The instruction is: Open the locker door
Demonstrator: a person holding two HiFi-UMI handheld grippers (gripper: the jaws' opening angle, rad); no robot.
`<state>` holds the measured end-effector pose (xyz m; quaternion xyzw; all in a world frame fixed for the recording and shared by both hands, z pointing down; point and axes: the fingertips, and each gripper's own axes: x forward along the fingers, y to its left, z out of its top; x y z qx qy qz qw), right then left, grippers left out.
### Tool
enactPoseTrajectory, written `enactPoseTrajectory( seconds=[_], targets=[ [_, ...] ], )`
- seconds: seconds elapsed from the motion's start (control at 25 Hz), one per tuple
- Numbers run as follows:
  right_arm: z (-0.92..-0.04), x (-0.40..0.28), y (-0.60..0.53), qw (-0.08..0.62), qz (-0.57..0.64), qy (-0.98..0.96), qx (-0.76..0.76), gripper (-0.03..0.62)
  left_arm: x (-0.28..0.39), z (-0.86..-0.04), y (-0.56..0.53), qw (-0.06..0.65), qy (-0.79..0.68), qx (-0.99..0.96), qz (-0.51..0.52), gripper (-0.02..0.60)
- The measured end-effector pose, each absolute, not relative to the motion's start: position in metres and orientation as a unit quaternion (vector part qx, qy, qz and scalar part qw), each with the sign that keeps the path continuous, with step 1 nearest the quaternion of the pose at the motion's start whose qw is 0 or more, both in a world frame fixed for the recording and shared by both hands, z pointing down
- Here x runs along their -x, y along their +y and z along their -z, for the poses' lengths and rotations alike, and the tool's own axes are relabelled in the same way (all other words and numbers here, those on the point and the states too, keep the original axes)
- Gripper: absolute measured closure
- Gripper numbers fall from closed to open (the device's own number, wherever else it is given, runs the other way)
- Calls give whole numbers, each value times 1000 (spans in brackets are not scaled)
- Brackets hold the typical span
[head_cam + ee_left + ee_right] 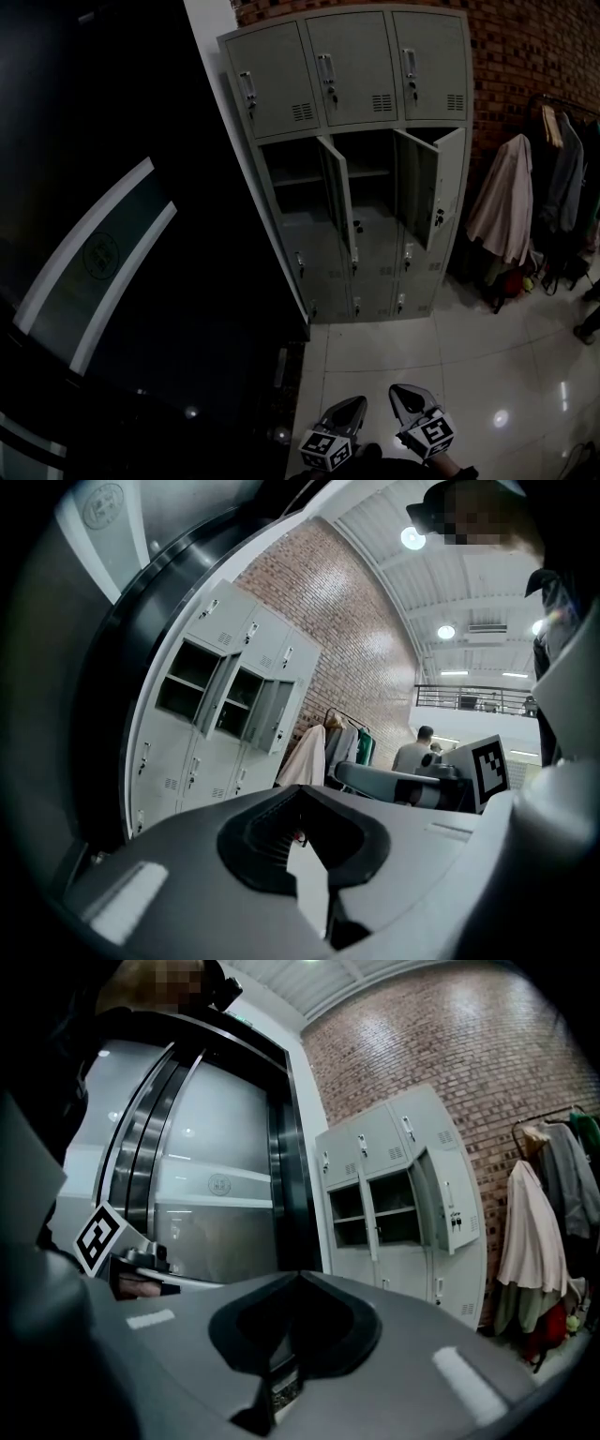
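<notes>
standing by the brick wall (530,56): grey lockers (361,70), seen in the upper middle of the head view, three columns wide.
top row: all three doors are shut, each with a handle near its edge.
middle row: two doors (335,192) are swung outward and dark shelved compartments are laid bare behind them.
lower rows: doors are shut.
left gripper (333,433): held low at the bottom edge of the head view, above the floor (469,356); in its own view the jaws are pressed together at the tips (300,794) and nothing is gripped between them.
right gripper (420,422): held just beside the left one, equally low; its jaws are likewise closed tip to tip (300,1277) with nothing caught.
gap: both grippers are kept well apart from the lockers, and no door or handle is touched.
left of lockers: a tall dark panel (103,234) with pale stripes is set right against the cabinet.
right of lockers: coats (506,197) are hung on a rail along the wall.
background: a person (412,752) is seen far off in the left gripper view.
</notes>
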<state>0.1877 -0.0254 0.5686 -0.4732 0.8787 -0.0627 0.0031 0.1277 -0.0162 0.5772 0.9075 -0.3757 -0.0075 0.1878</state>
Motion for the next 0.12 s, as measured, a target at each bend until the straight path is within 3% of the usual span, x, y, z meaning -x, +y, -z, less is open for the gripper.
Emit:
enactPoseTrajectory(
  seconds=[0.12],
  targets=[
    [-557,-181,-24,0,49,884,466,592,-126,-580,-17,186,-378,-907,6,565]
  ],
)
